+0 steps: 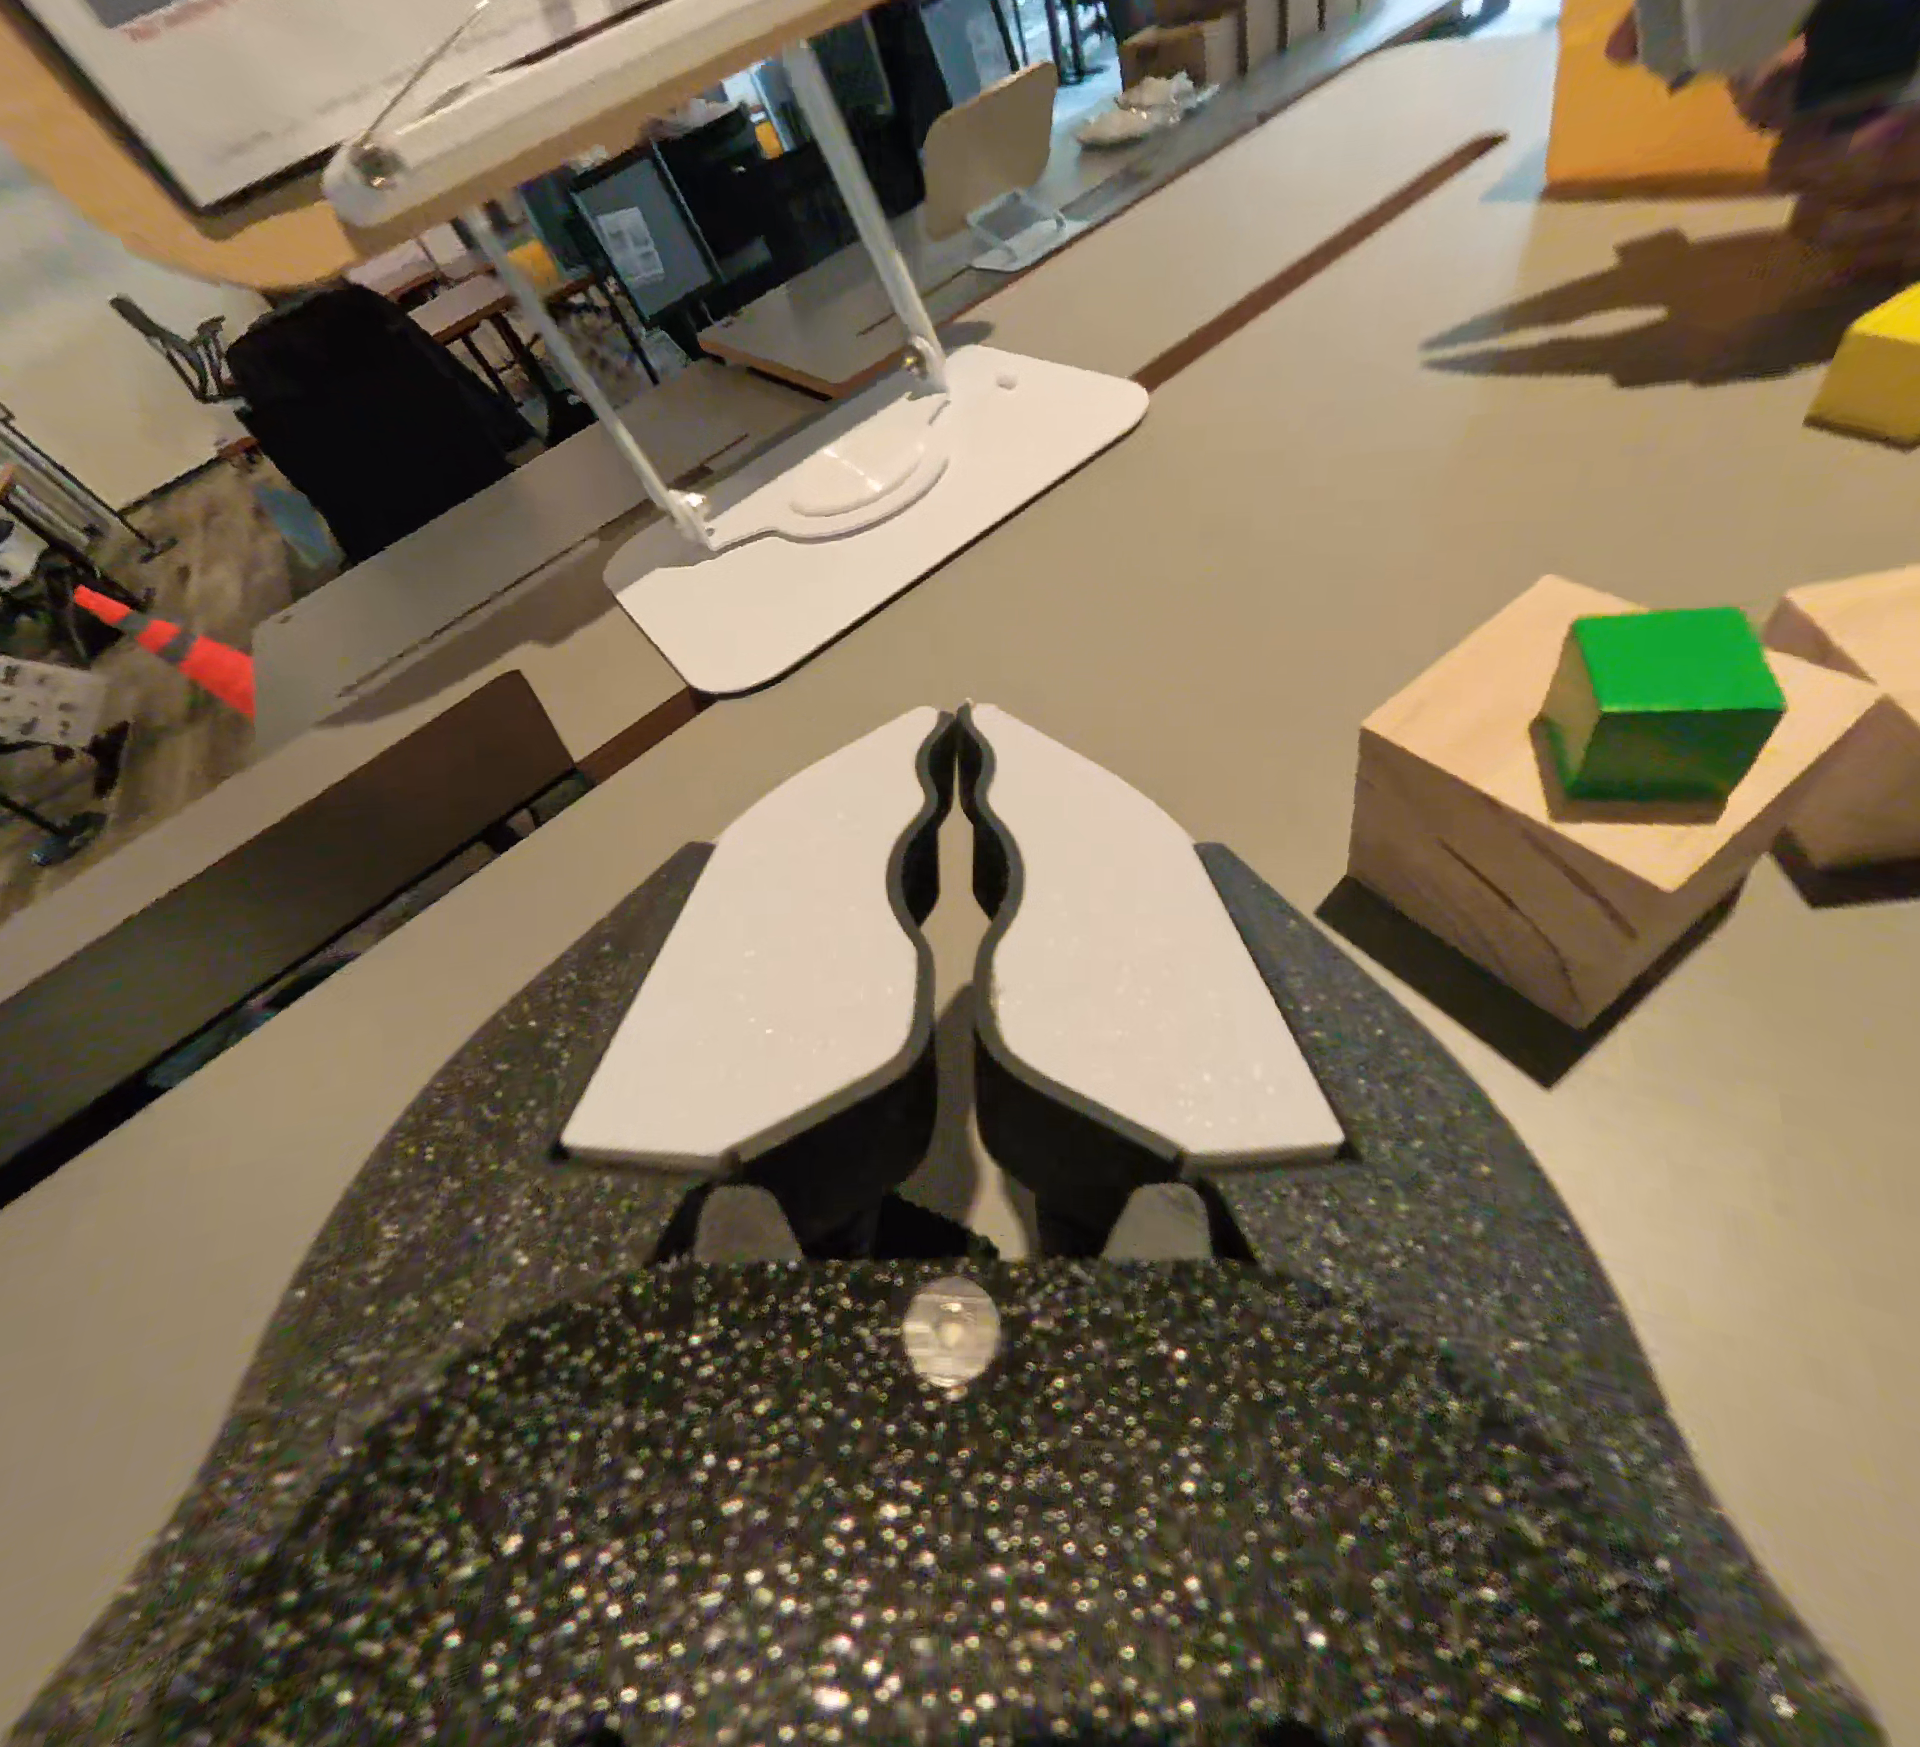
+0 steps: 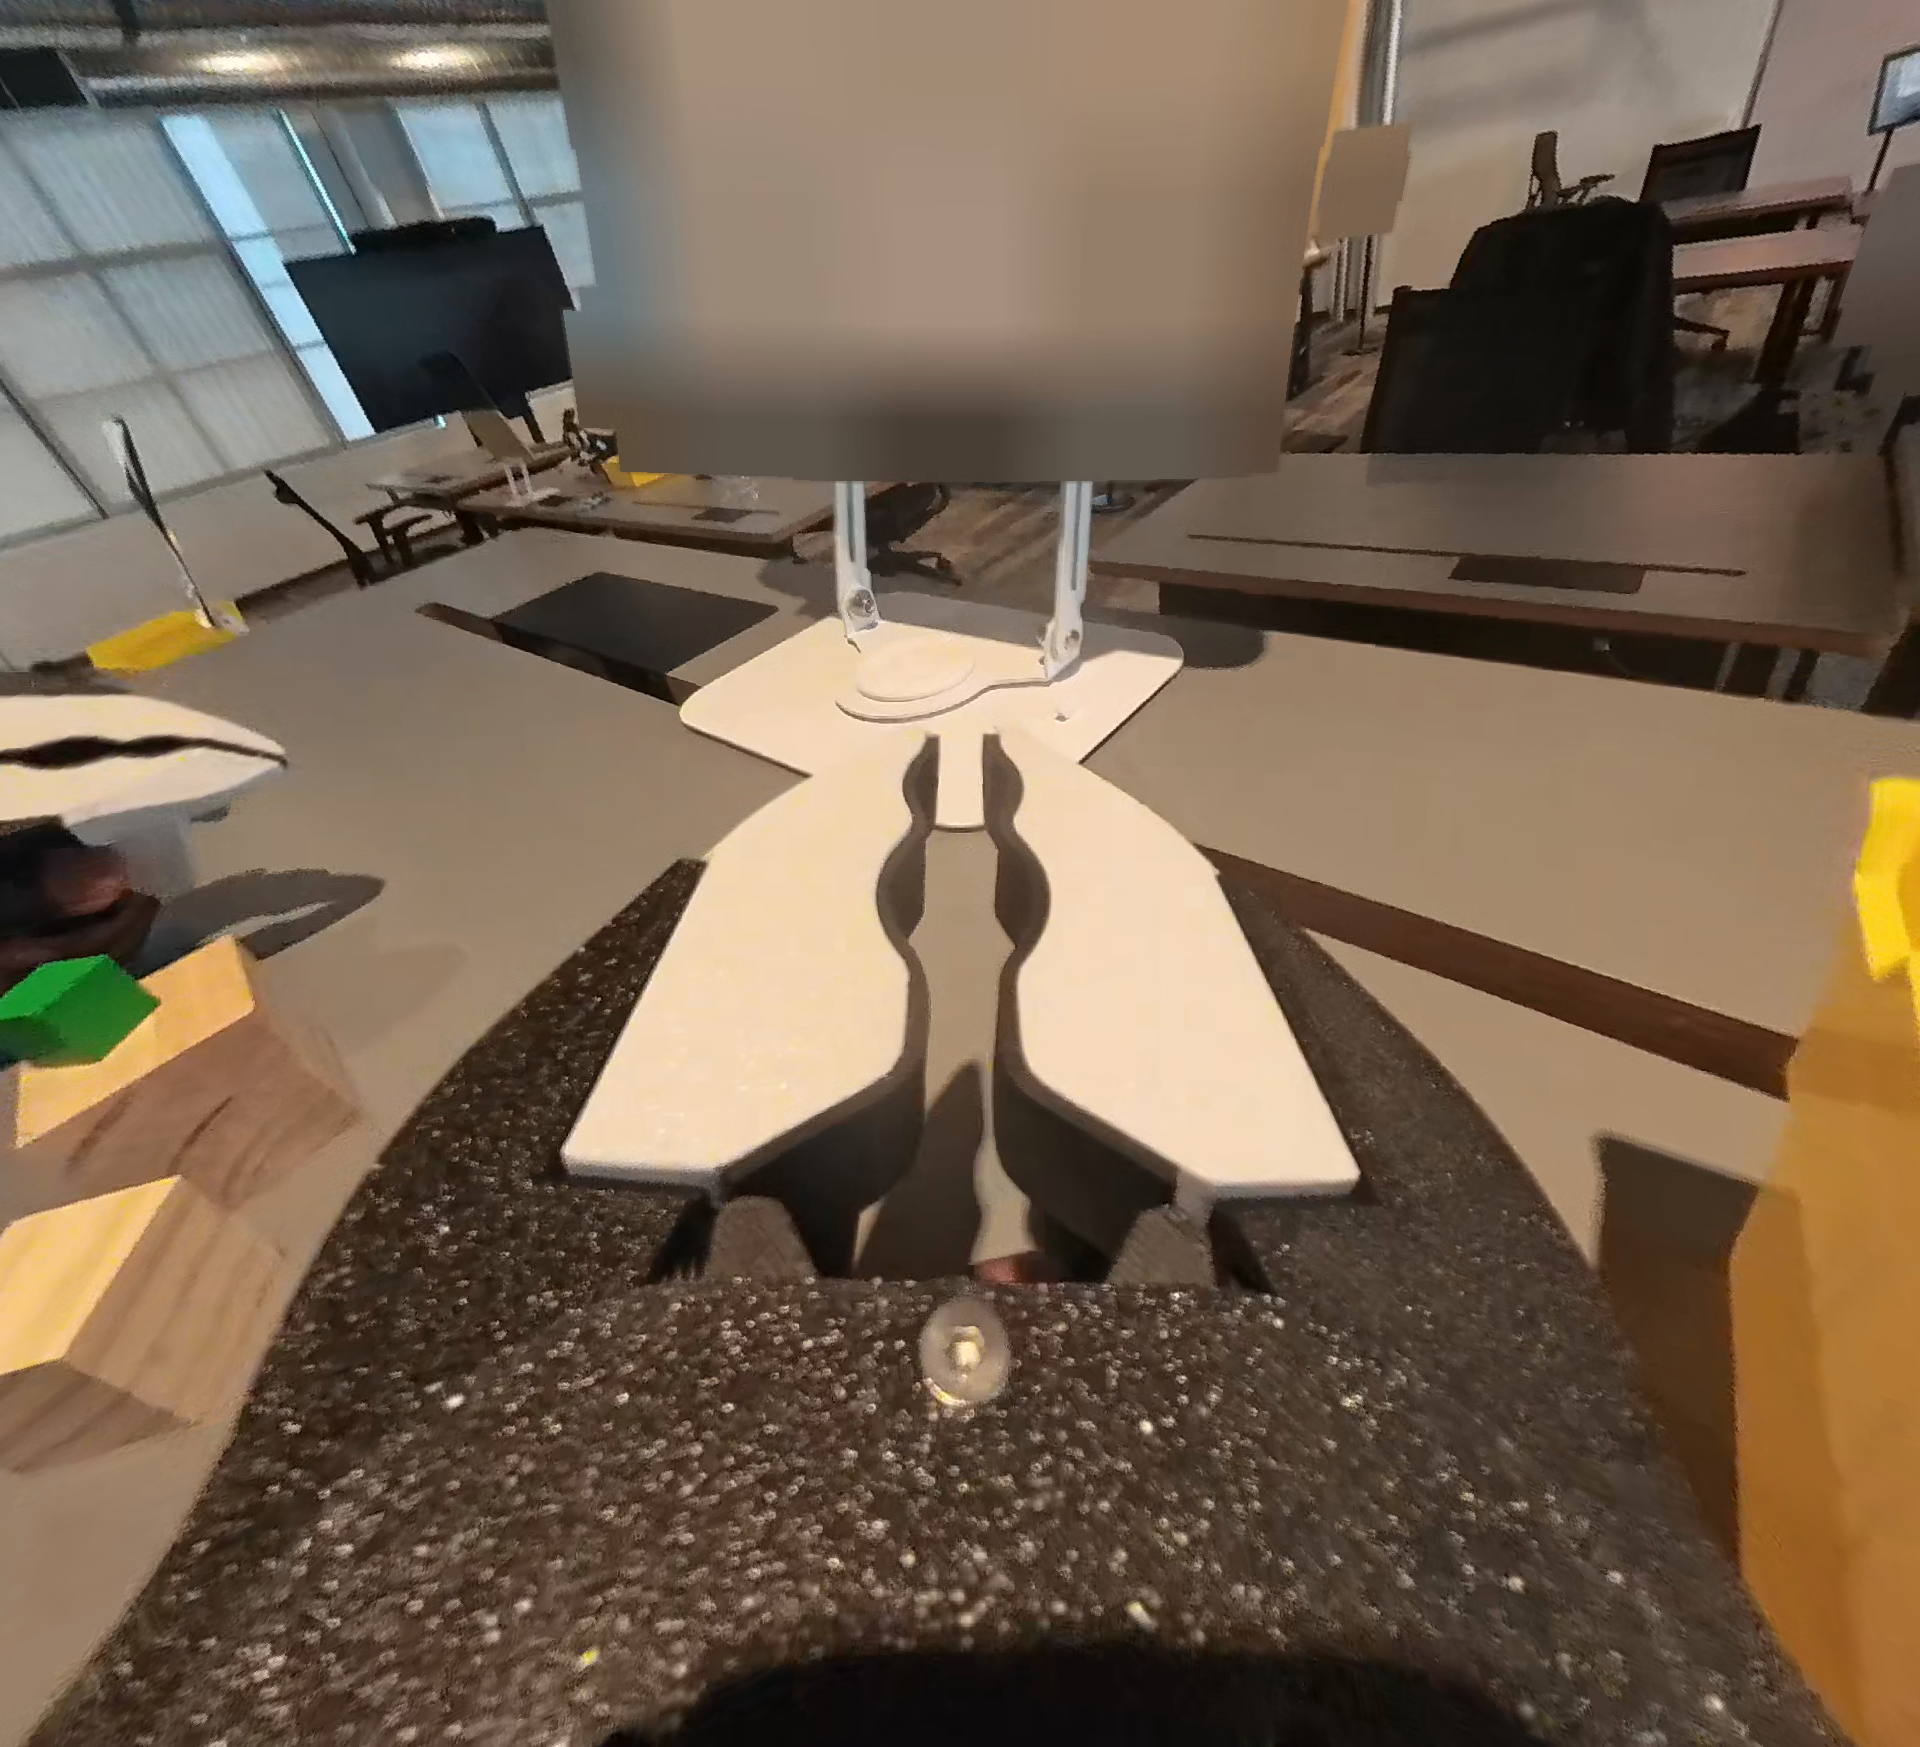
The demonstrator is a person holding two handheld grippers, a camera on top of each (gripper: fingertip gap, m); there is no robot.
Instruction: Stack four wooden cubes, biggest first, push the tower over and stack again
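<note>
A large plain wooden cube (image 1: 1475,856) stands on the grey table (image 1: 1299,492) with a small green cube (image 1: 1662,721) on top. A second plain wooden cube (image 1: 1860,762) touches its right side. A yellow cube (image 1: 1881,378) lies farther right. My left gripper (image 1: 958,715) is shut and empty, left of the cubes. My right gripper (image 2: 961,741) is slightly open and empty, above the table. In the right wrist view the green cube (image 2: 73,1006) sits on the large cube (image 2: 187,1084), the second cube (image 2: 114,1302) lies nearer, and the yellow cube (image 2: 1886,887) is at the right edge.
A white folding stand (image 1: 883,492) stands at the table's far side, also in the right wrist view (image 2: 935,689). A tall orange-yellow box (image 1: 1631,66) stands at the far right, blurred and close in the right wrist view (image 2: 1829,1334). Desks and chairs lie beyond. There is about 30 cm between the tips of the two grippers.
</note>
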